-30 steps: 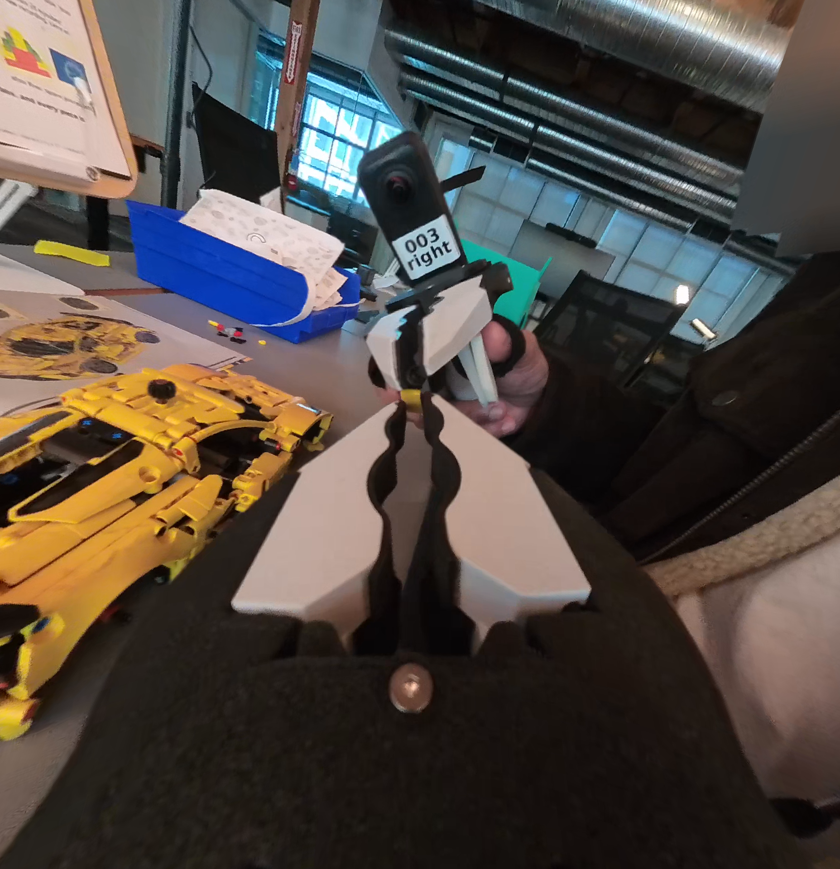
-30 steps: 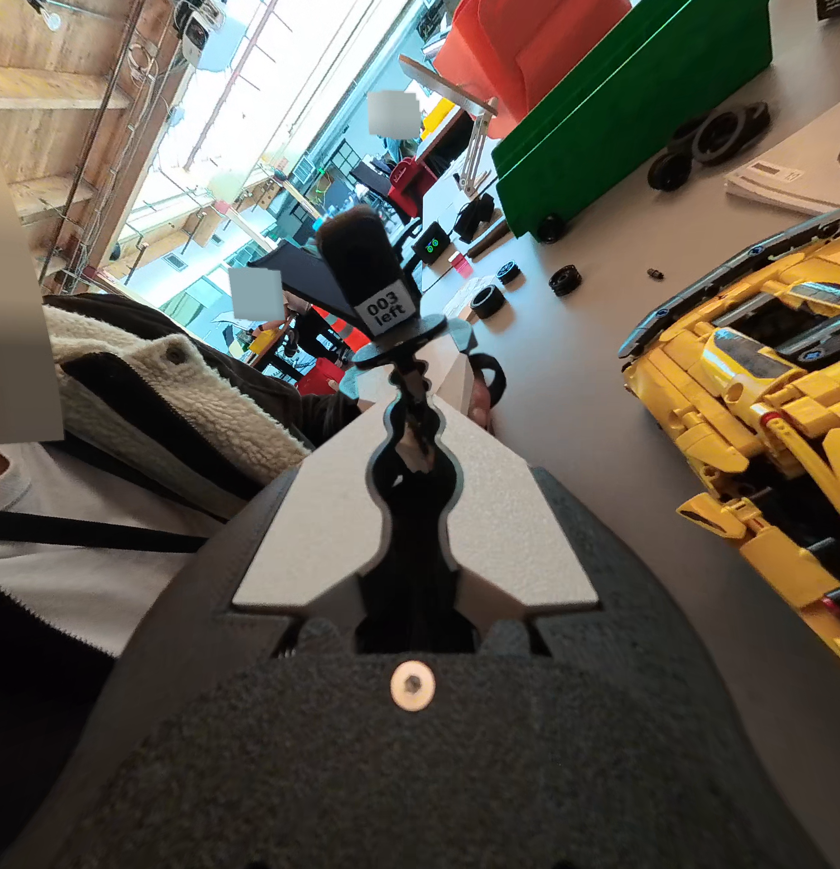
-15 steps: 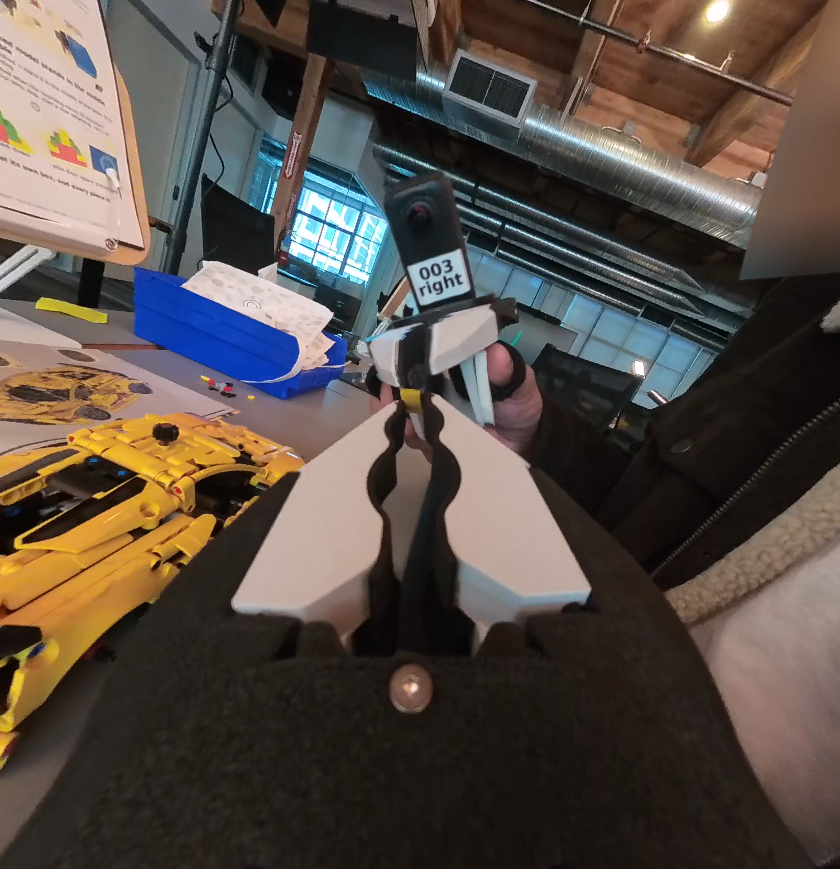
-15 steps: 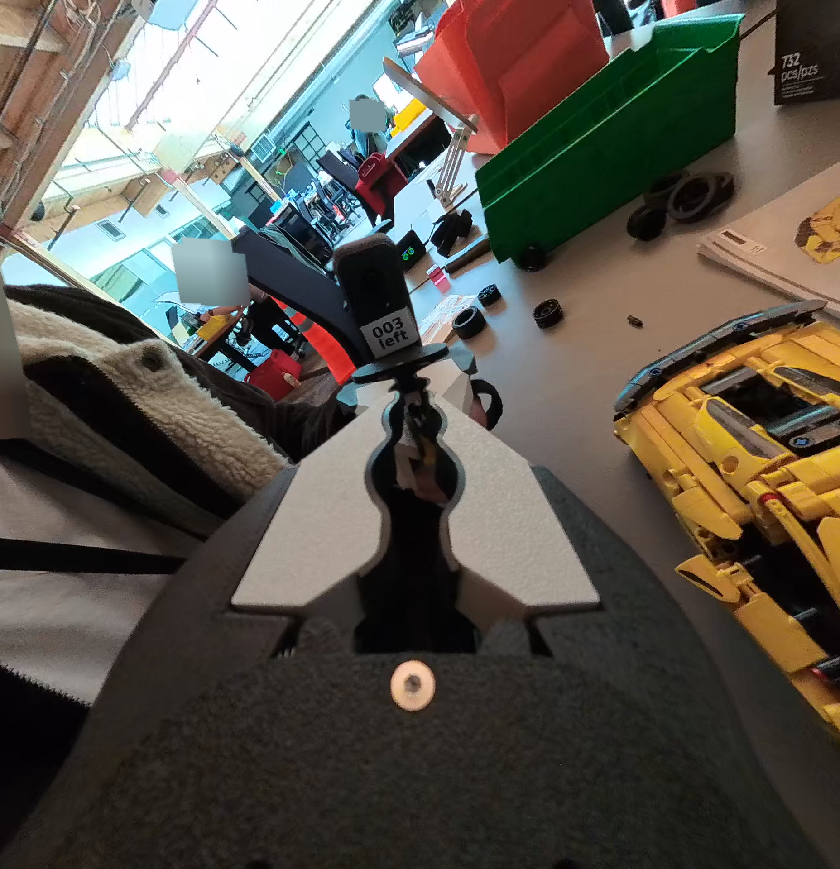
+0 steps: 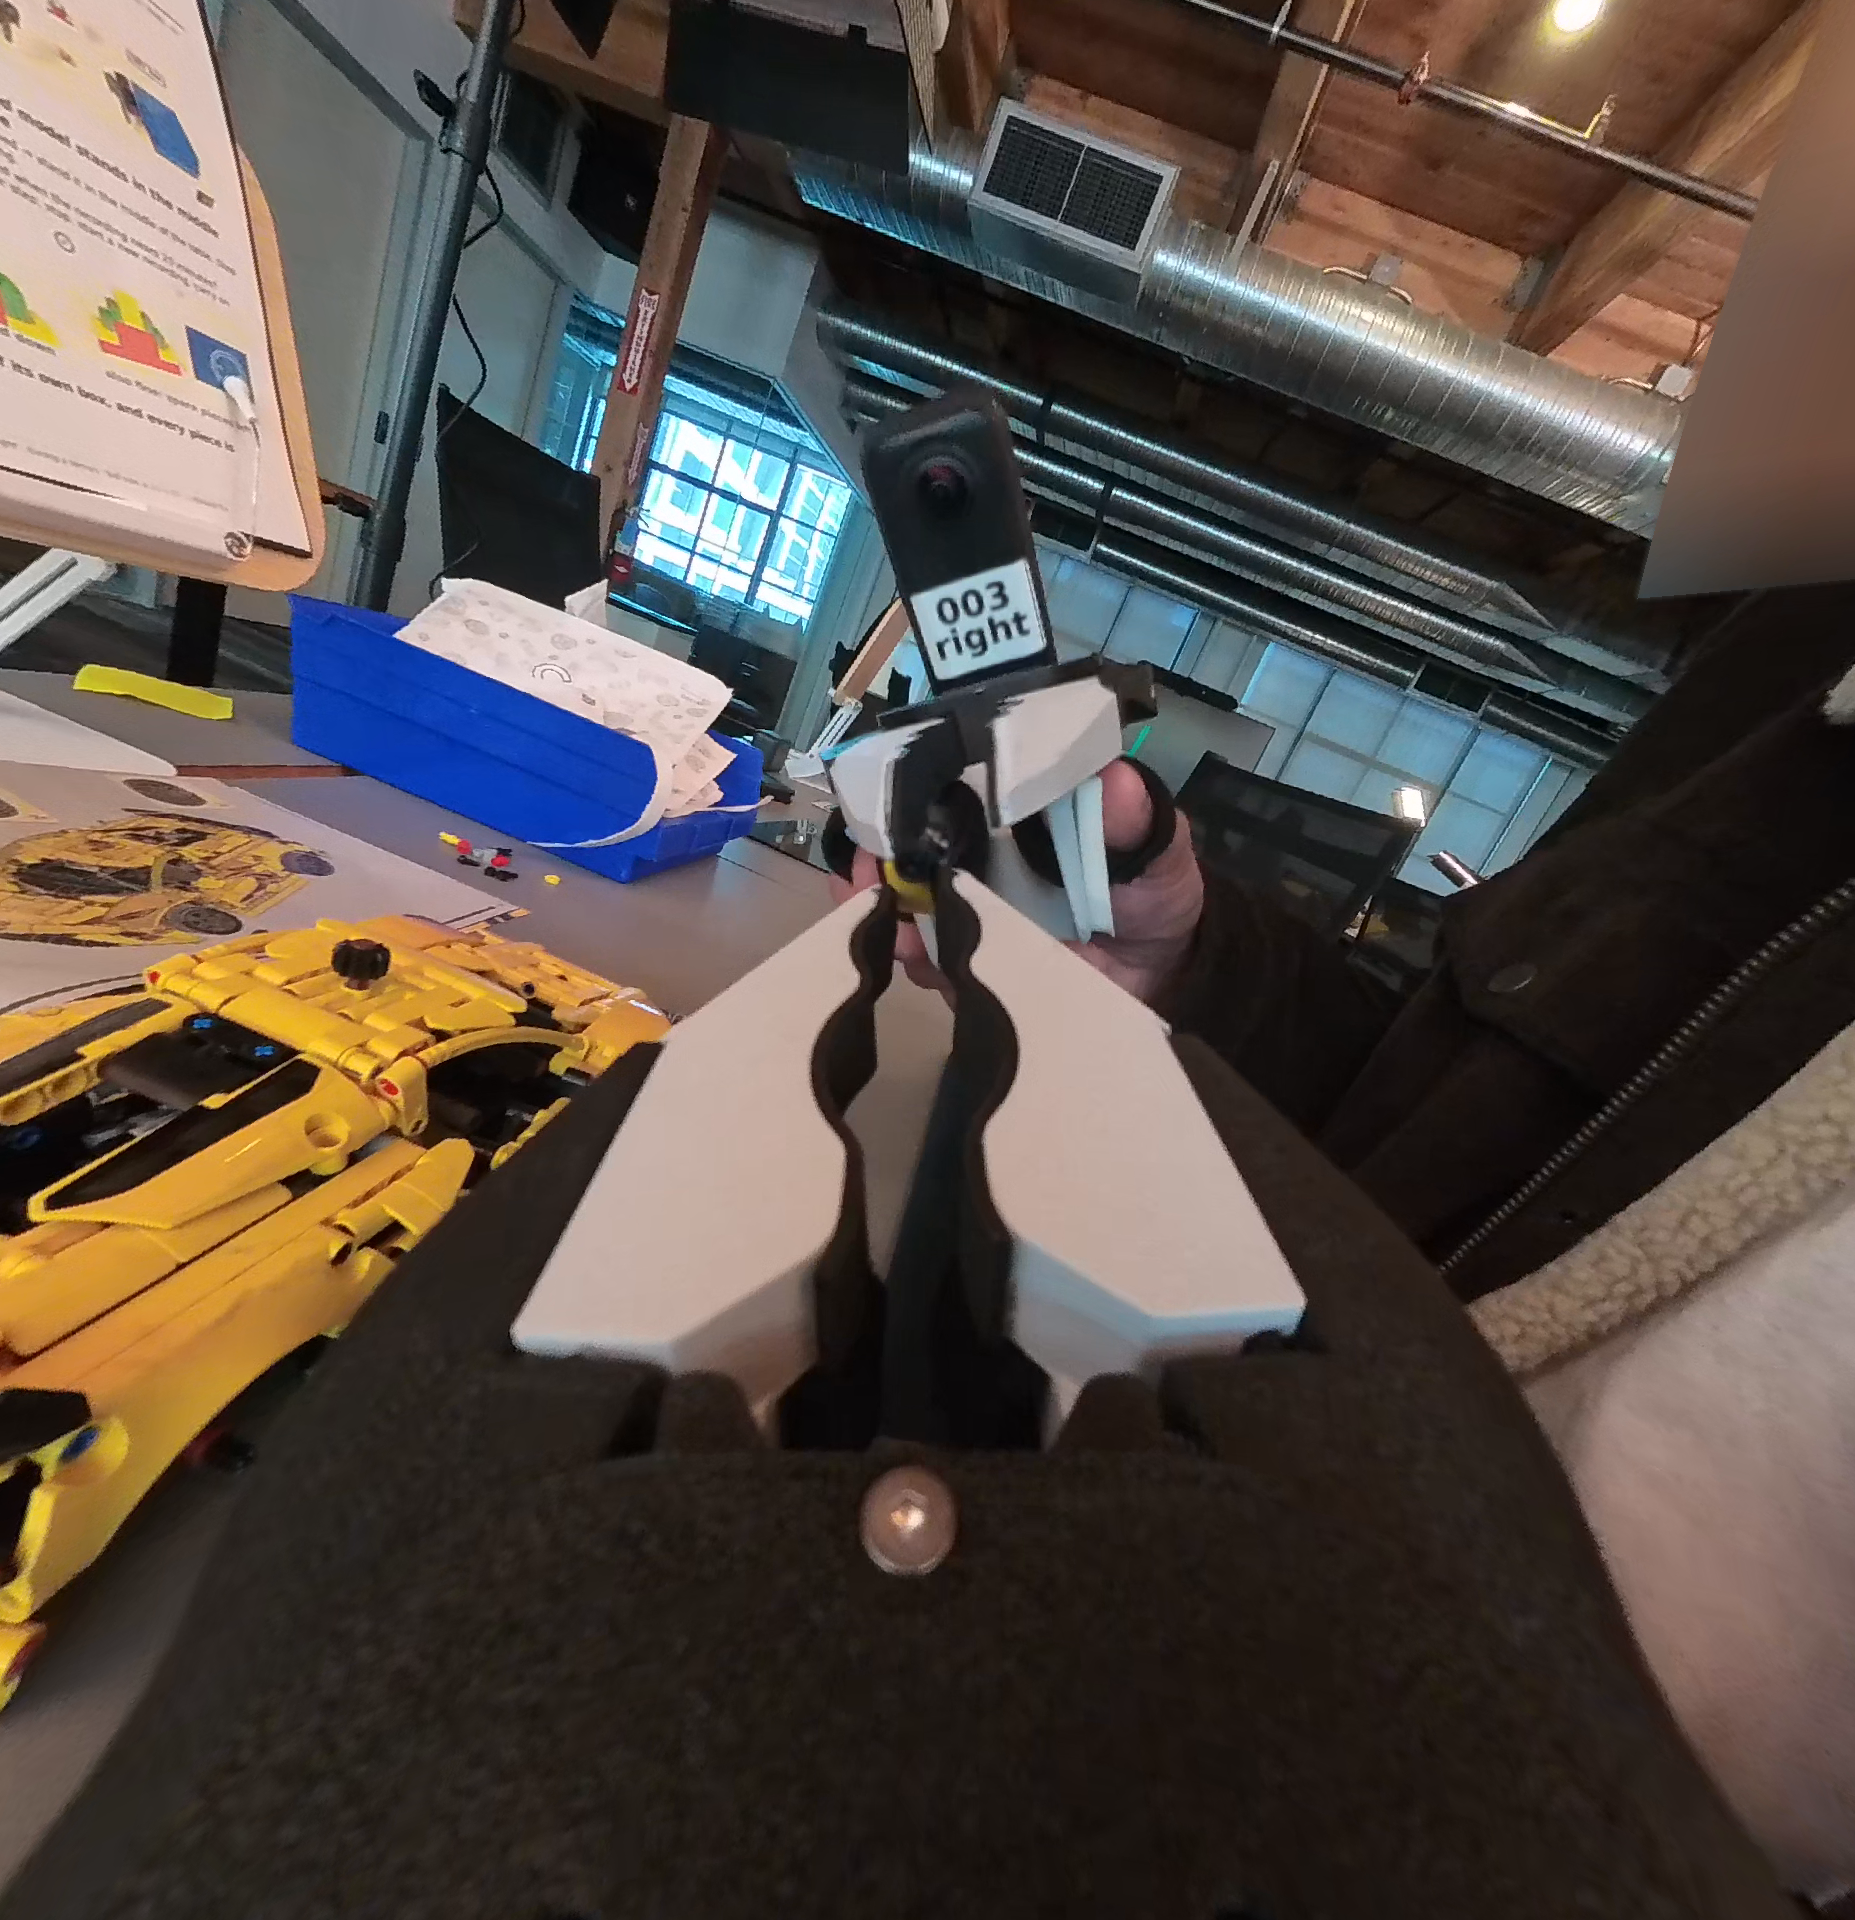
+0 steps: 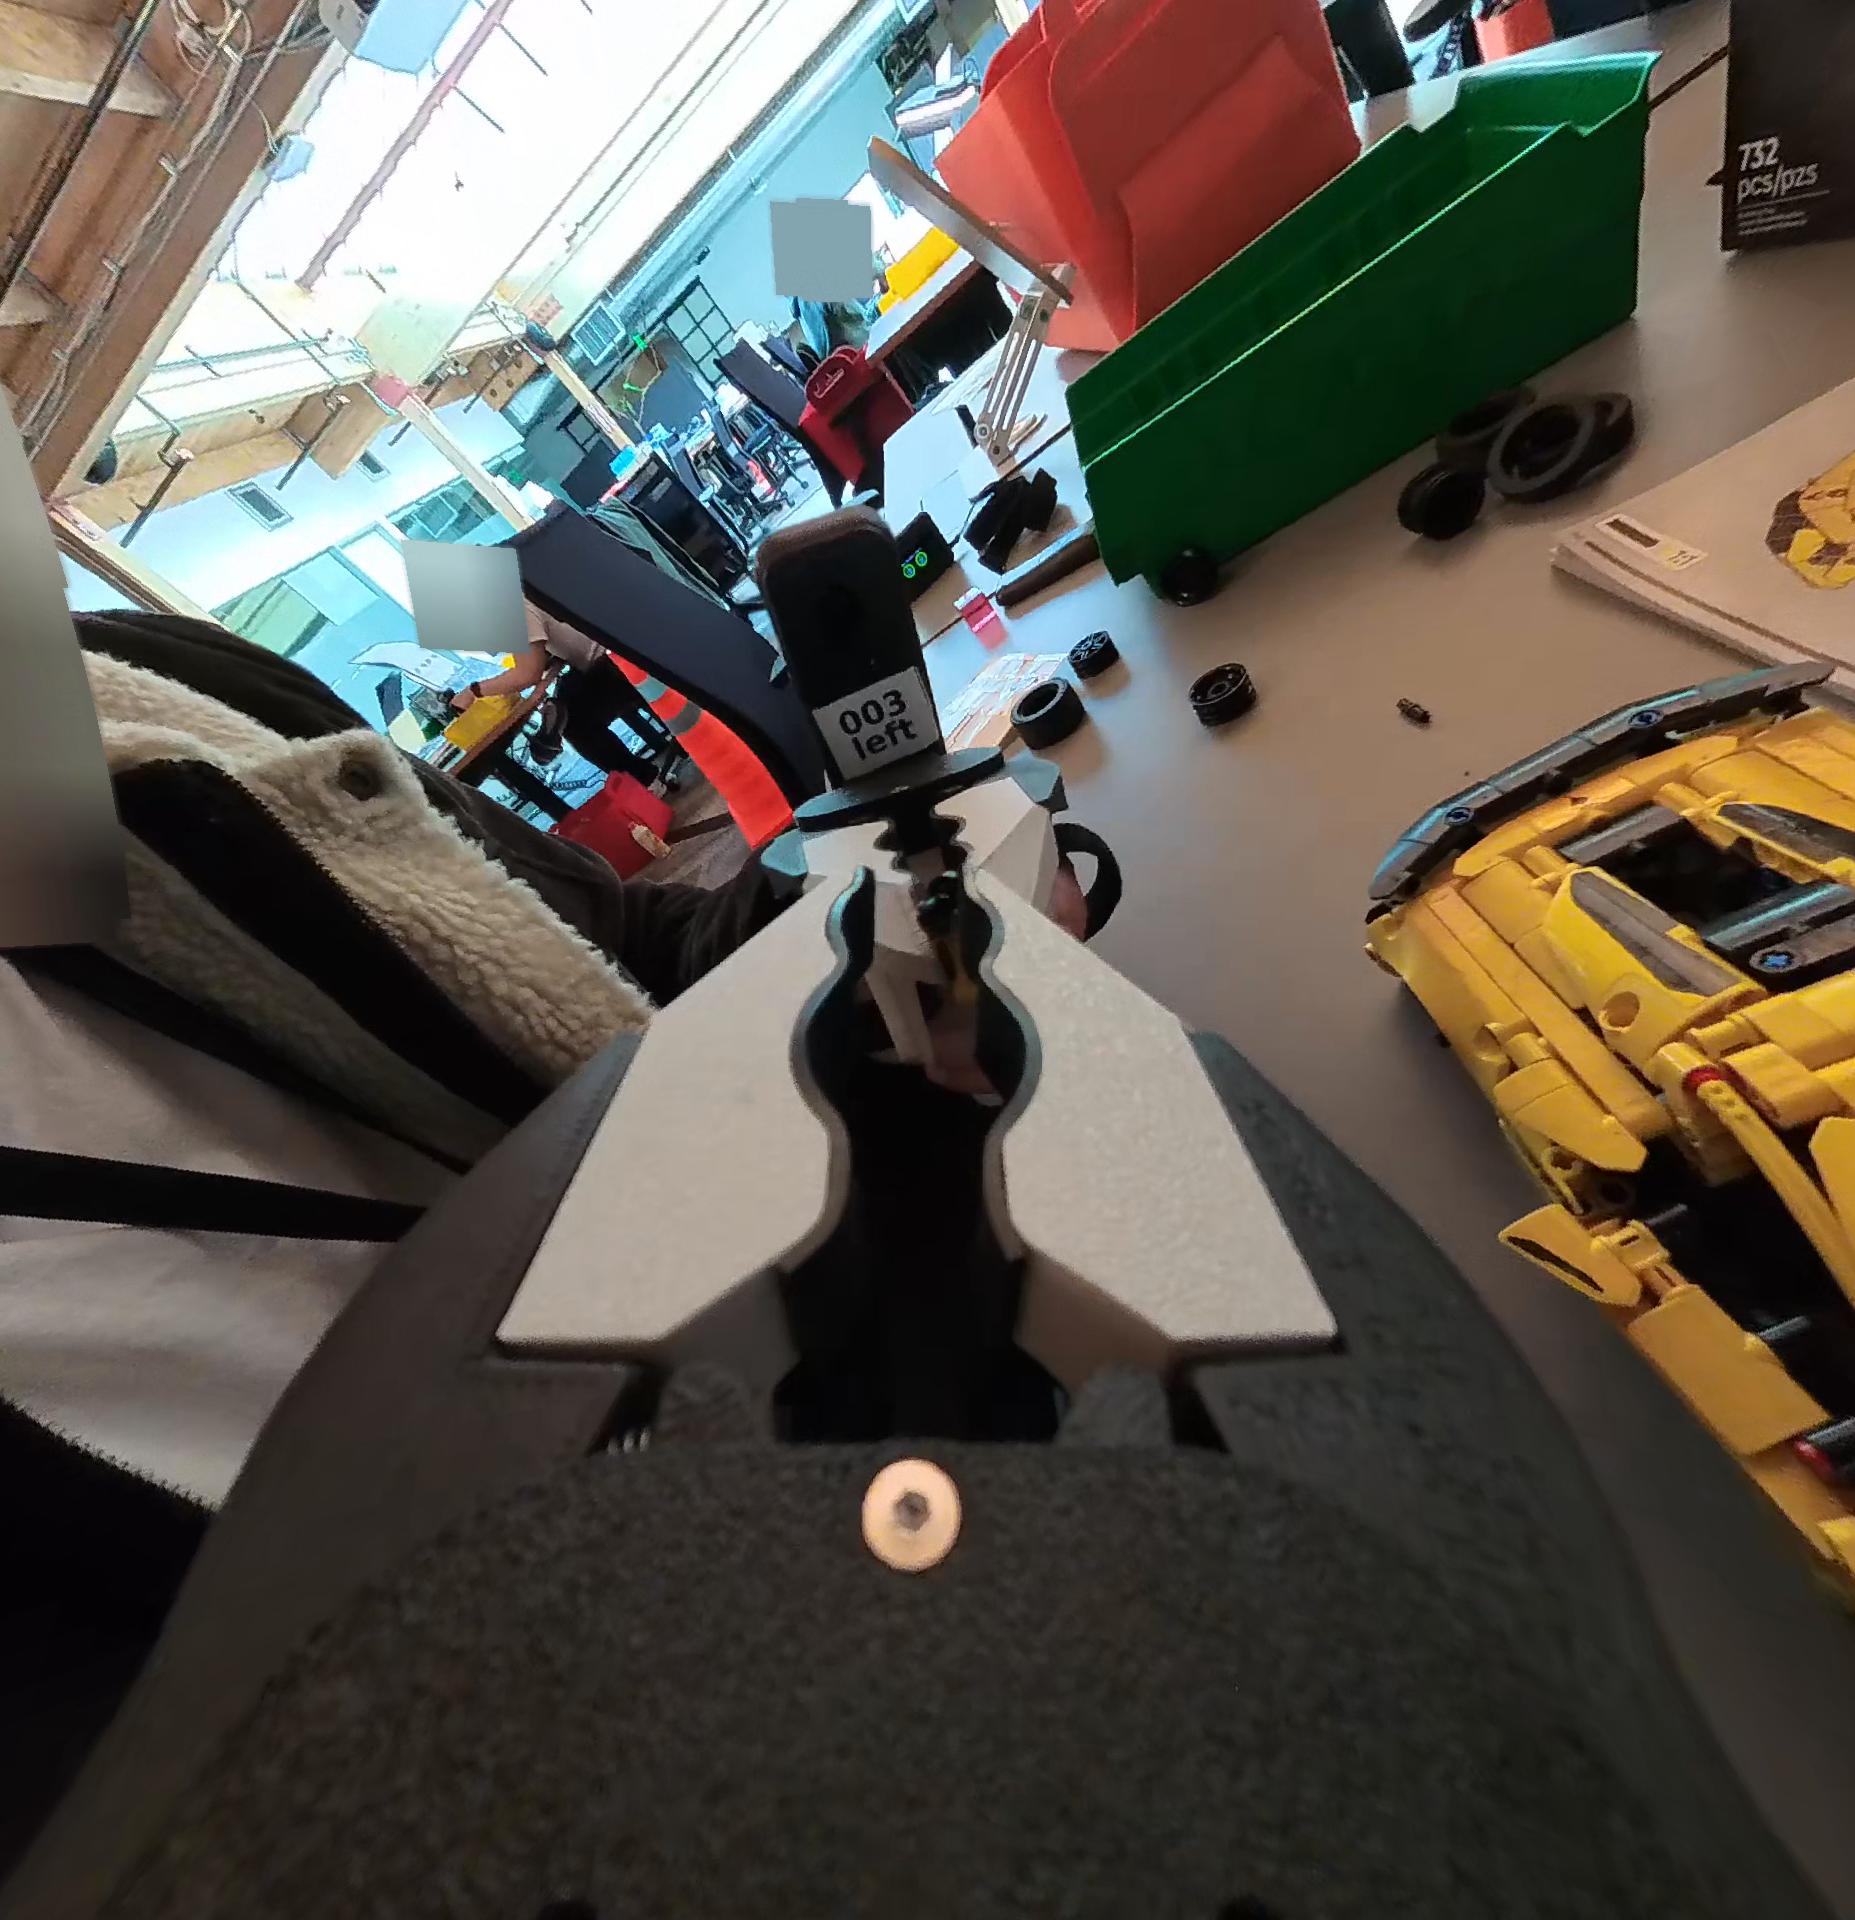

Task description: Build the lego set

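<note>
- A small yellow-and-black piece (image 5: 910,885) is pinched at the very tips where the left gripper (image 5: 918,914) and the right gripper (image 5: 928,831) meet in mid-air, above the tabletop (image 6: 1266,831) and beside the model.
- The left gripper's fingers (image 5: 767,1101) are drawn nearly together at their tips; the right gripper (image 6: 918,914) is likewise almost closed. The piece is touched by both, but which one truly carries it cannot be told.
- The piece is judged light, rigid and smooth, so it could easily be twisted or flicked out of a tip grip; it is best taken across its flat sides, with the connecting end left free.
- The yellow lego car (image 5: 227,1122) lies on the tabletop to the left gripper's left; it is judged stiff as a whole but apt to shed panels, so it is best held low on its frame.
- Loose black tyres (image 6: 1048,712) lie near a green bin (image 6: 1349,312).
- Writing is seen on tags on both gripper cameras, on a dark box (image 6: 1806,125), an instruction booklet (image 6: 1733,561) and a poster board (image 5: 112,270); none is reproduced. No brand mark is made out.
</note>
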A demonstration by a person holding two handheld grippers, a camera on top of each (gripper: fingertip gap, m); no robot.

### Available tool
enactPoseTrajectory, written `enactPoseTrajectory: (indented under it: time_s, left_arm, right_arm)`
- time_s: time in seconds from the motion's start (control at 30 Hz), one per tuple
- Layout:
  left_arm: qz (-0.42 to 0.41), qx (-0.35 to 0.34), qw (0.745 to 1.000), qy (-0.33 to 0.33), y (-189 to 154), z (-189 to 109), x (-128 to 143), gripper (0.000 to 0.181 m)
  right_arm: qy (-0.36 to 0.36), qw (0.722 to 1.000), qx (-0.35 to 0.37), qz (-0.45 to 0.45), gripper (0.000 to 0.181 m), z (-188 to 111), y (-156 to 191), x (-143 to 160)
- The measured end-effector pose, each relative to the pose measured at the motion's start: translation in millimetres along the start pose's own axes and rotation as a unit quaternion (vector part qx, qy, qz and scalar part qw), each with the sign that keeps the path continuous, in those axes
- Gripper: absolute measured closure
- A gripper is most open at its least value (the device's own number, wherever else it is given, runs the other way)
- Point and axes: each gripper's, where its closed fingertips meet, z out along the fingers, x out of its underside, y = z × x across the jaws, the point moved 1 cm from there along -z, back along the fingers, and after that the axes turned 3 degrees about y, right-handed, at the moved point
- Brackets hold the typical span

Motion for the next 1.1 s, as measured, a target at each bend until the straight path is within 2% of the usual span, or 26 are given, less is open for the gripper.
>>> enactPoseTrajectory:
  time_s: [0.27,0.43,0.73,0.9,1.1]
  left_arm:
    - [-0.041,0.012,0.999,-0.003,2.3,-0.8,0.3,0.174]
    - [-0.031,0.008,0.999,0.001,1.6,-0.4,0.9,0.174]
    - [-0.017,0.001,1.0,0.007,1.9,-0.2,2.4,0.174]
    - [-0.003,-0.004,1.0,0.015,1.0,0.8,4.6,0.174]
    - [-0.004,-0.007,1.0,0.021,2.0,1.3,6.4,0.174]
  right_arm:
    - [-0.005,0.996,0.02,-0.083,0.16,-3.0,0.5,3.3]
    - [-0.02,0.996,0.027,-0.087,0.16,-4.5,-4.0,0.7]
    - [-0.008,0.99,0.055,-0.126,0.172,-8.9,-1.4,0.9]
    - [0.014,0.994,0.047,-0.101,0.173,-9.2,1.7,5.0]
    - [0.033,0.983,0.093,-0.153,0.177,-7.3,-2.1,8.5]
